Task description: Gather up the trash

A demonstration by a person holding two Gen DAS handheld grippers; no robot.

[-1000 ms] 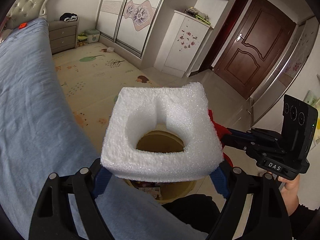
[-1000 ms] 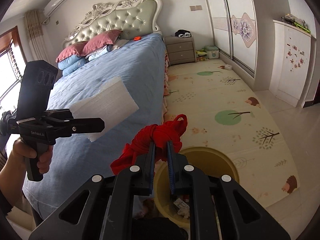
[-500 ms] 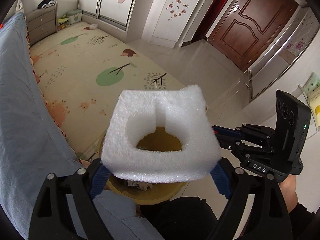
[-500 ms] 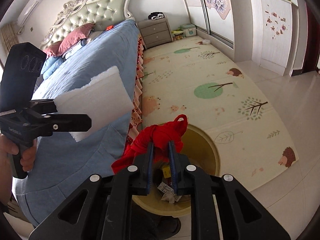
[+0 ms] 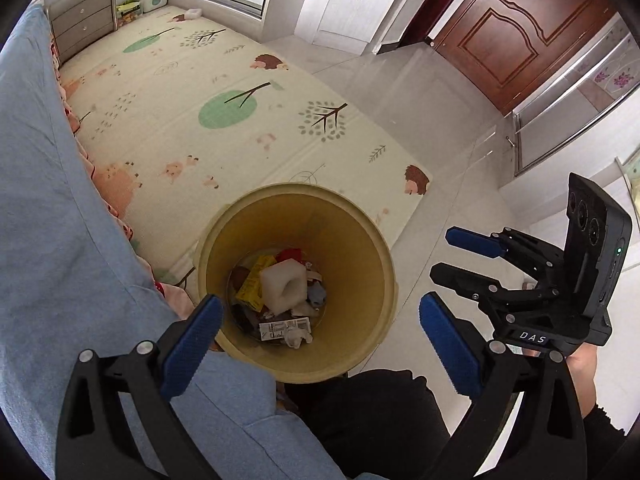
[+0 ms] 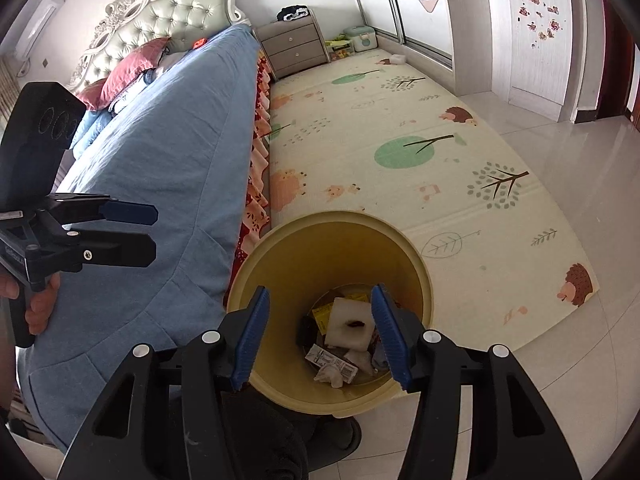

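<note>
Left gripper (image 5: 320,340) spread wide and empty above round yellow plastic trash bin (image 5: 360,236); right gripper (image 6: 320,340) likewise spread and empty over the same bin (image 6: 416,280). Below both, at the bin's bottom, white foam block with a central hole (image 5: 285,286) (image 6: 350,324), lying on yellow wrappers (image 5: 252,286), printed paper scraps (image 5: 285,327) and crumpled tissue (image 6: 330,374). Left of the grippers, blue-covered bed (image 5: 40,220). Beyond the bin, cream play mat with tree and hedgehog prints (image 5: 224,112) on the floor.
</note>
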